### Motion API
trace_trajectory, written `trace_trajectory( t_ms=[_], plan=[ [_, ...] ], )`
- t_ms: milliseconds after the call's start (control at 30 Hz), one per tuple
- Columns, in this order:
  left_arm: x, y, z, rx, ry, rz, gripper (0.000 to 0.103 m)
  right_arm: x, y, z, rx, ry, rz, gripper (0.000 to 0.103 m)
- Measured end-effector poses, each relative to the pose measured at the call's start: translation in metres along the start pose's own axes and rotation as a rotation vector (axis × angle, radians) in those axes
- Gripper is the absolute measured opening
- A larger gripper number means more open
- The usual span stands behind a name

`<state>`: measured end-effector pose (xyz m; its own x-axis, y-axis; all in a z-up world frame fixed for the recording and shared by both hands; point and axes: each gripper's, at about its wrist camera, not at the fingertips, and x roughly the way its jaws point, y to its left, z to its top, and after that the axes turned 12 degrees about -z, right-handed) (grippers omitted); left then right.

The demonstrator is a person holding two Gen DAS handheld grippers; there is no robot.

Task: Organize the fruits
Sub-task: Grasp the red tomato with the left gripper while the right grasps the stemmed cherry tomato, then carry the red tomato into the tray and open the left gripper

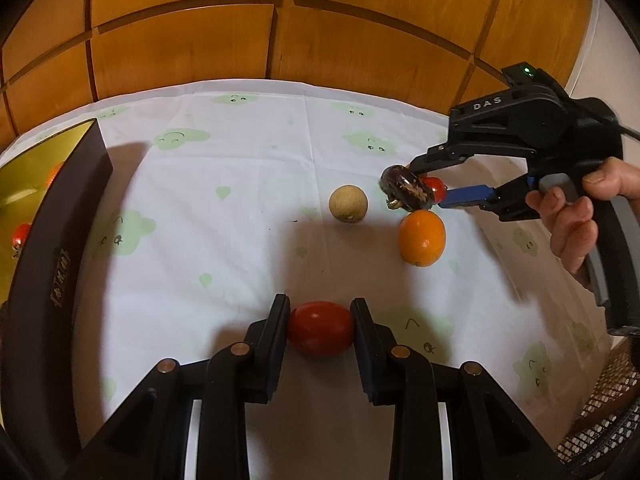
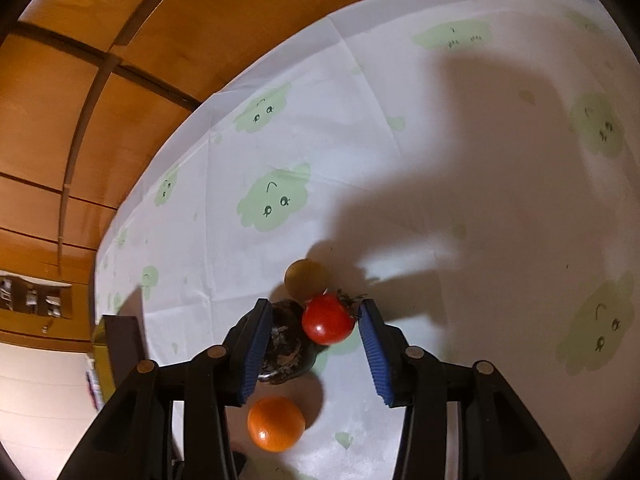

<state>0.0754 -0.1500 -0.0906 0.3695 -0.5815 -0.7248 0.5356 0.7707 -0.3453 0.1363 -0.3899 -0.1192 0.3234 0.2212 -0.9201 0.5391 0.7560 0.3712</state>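
My left gripper [image 1: 321,328] is shut on an oval red tomato [image 1: 321,328], just above the cloth. My right gripper [image 2: 312,344] is open around a small red tomato [image 2: 327,319] and a dark wrapped round thing [image 2: 285,350]; it also shows in the left wrist view [image 1: 428,188]. An orange kumquat [image 1: 422,237] lies just beside it, also below the jaws in the right wrist view [image 2: 276,423]. A tan round fruit [image 1: 348,203] sits left of it, beyond the tomato in the right wrist view [image 2: 306,277].
A dark box with a gold inside [image 1: 60,216] stands at the left and holds a small tomato [image 1: 20,234] and an orange fruit. The white cloth with green prints [image 1: 208,216] covers the table. A wooden wall is behind. A woven chair seat [image 1: 608,412] is at the right.
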Motion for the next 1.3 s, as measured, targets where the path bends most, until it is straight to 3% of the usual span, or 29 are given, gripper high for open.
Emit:
trace_trajectory(
  t_ms=[67, 100, 267, 400, 600, 700, 933, 1133, 1300],
  plan=[
    [0.000, 0.000, -0.001, 0.002, 0.000, -0.001, 0.032, -0.003, 0.005, -0.001, -0.050, -0.015, -0.024, 0.035],
    [-0.001, 0.000, -0.001, 0.002, 0.000, -0.003, 0.032, -0.006, 0.007, -0.002, -0.083, -0.024, -0.053, 0.026],
    [-0.002, 0.002, -0.002, 0.005, -0.005, -0.011, 0.032, -0.023, 0.000, -0.011, -0.207, -0.056, -0.141, 0.026],
    [-0.003, -0.001, -0.002, 0.023, -0.001, 0.000, 0.032, -0.029, -0.007, -0.026, -0.364, -0.075, -0.285, 0.026],
    [-0.010, -0.004, -0.002, 0.042, 0.022, 0.001, 0.031, -0.028, -0.013, -0.036, -0.417, -0.093, -0.289, 0.026],
    [-0.020, 0.000, -0.002, 0.018, 0.016, 0.008, 0.031, -0.021, -0.020, -0.036, -0.389, -0.055, -0.272, 0.027],
    [-0.070, 0.012, 0.006, -0.051, -0.071, 0.023, 0.031, -0.025, -0.018, -0.038, -0.414, -0.081, -0.283, 0.026],
    [-0.131, 0.056, 0.016, -0.190, -0.176, 0.052, 0.031, -0.024, -0.009, -0.045, -0.448, -0.092, -0.305, 0.026],
    [-0.162, 0.114, 0.026, -0.310, -0.211, 0.161, 0.031, -0.027, -0.002, -0.050, -0.493, -0.128, -0.335, 0.026]
  ],
)
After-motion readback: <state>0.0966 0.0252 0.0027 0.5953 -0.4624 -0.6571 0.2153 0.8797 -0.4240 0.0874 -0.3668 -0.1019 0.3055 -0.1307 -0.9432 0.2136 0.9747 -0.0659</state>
